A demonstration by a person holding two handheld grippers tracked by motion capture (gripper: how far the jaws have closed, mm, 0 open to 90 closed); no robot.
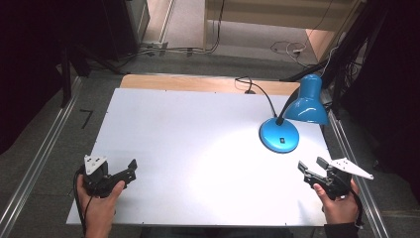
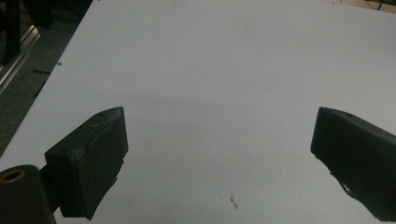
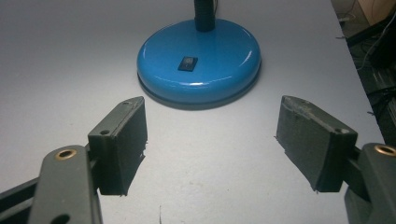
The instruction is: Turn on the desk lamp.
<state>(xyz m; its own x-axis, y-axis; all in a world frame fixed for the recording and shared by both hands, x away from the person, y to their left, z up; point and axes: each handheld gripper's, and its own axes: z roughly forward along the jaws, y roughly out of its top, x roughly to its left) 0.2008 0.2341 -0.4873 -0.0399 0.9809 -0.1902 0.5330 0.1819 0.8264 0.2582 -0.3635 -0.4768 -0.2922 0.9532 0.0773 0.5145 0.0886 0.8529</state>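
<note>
A blue desk lamp stands at the right of the white table point(image 1: 198, 148), its round base point(image 1: 279, 135) bearing a small black switch point(image 3: 187, 63) and its shade point(image 1: 307, 101) leaning over the table's right edge. My right gripper point(image 1: 312, 165) is held open just in front of the base point(image 3: 199, 60), nothing between its jaws. A hand holds my left gripper point(image 1: 130, 168) open near the table's front left corner, above bare tabletop point(image 2: 219, 93).
The lamp's black cable point(image 1: 257, 91) runs to the table's far edge. Metal rails point(image 1: 34, 163) flank the table on both sides. Cables lie on the floor point(image 1: 188, 49) behind it. A small dark speck point(image 2: 232, 201) marks the tabletop.
</note>
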